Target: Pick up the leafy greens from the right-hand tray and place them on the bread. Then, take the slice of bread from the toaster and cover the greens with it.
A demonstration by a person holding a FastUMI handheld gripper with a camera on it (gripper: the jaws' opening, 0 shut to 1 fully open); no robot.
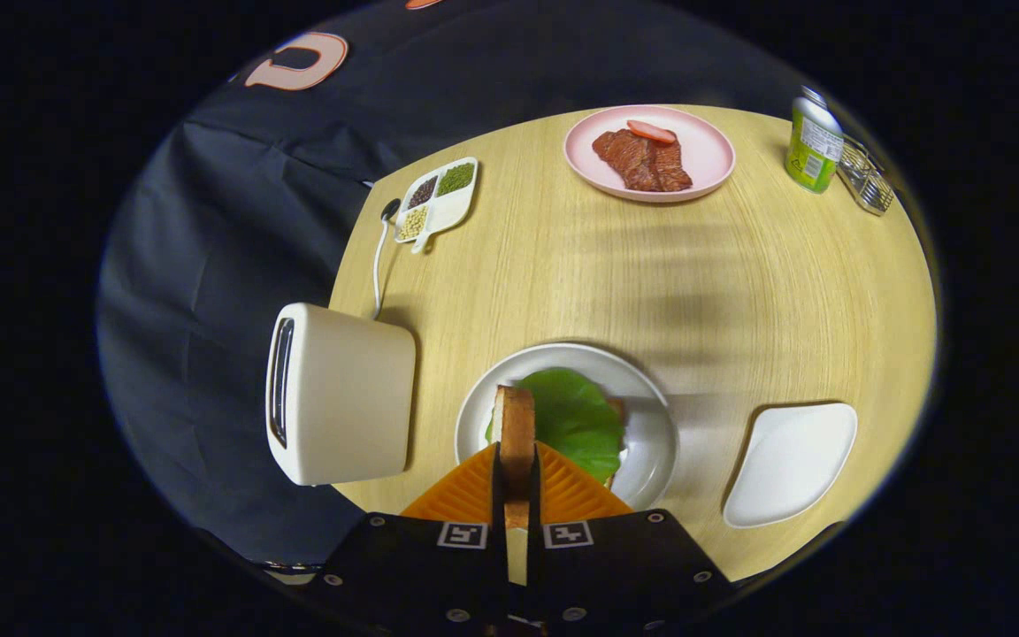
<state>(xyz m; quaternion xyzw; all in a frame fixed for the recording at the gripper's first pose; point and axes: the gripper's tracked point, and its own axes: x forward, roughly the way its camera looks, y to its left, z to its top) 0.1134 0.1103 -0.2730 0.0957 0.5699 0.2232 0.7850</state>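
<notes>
Wooden table [616, 265] holds a white toaster [341, 394] beside a plate [651, 416] of leafy greens [576, 420]. Above them, the gripper [517, 464] clamps an upright bread slice [516, 425] between both fingers.

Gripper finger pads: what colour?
Orange, ribbed finger pads, shut on the bread slice; gripper view shows it best.

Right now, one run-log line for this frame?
gripper shut on bread slice | over lettuce on white plate | toaster beside plate
</notes>
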